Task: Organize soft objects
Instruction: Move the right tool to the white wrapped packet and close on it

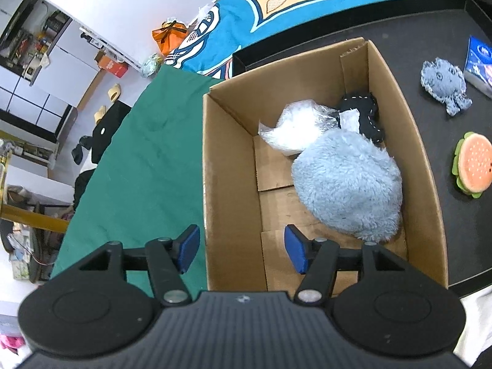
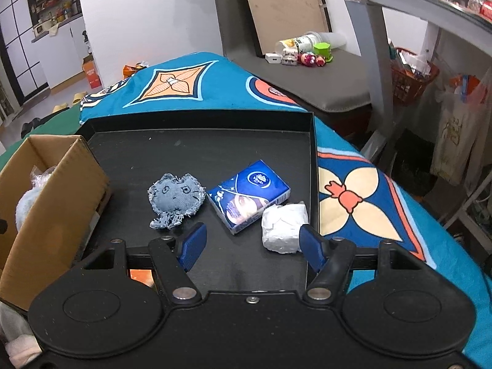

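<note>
the right gripper (image 2: 249,247) has its jaws apart and holds nothing. it hangs over the black tray (image 2: 196,153). a white wrapped lump (image 2: 284,226) lies just ahead, near the right pad - likely the easiest next pick. the blue tissue pack (image 2: 249,195) and the denim toy (image 2: 176,198) lie further left. the left gripper (image 1: 241,250) is open and empty too, sitting across the near wall of the cardboard box (image 1: 230,184). only the left view shows inside - a fluffy blue toy (image 1: 347,184), a plastic bag (image 1: 295,126), a black toy (image 1: 366,113) - plus a burger toy (image 1: 472,164) on the tray.
</note>
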A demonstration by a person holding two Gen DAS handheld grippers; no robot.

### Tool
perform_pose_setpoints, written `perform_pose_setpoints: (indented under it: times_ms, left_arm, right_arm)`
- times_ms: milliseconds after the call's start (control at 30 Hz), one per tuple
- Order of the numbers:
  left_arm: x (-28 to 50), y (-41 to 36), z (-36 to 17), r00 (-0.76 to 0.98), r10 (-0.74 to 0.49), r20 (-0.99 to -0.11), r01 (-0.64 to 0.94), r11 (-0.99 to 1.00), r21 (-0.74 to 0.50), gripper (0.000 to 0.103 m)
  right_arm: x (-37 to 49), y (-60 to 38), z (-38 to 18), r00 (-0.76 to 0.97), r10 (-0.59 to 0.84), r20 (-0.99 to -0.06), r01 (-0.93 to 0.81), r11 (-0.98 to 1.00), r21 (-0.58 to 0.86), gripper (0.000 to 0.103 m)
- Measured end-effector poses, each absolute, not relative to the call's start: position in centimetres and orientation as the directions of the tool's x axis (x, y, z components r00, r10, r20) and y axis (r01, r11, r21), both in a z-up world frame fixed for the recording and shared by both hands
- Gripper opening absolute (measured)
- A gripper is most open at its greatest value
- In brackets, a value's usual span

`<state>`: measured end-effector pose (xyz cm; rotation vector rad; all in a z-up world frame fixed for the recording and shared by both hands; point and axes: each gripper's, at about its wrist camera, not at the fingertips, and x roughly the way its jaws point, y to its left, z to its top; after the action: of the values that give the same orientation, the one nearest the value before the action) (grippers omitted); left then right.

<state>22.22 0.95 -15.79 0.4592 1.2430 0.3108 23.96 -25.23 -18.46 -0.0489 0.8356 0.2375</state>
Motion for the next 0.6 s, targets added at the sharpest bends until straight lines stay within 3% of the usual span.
perform_pose_setpoints:
  times_ms: [600]
  left_arm:
    - [23.7, -0.6, -17.1, 0.245, 0.541, -0.805, 0.055, 0.821, 0.568, 0.064]
  right_arm:
    - [26.8, -25.8, -20.5, 0.637, 0.186, -0.748, -0.228, 0.972, 0.047, 0.064]
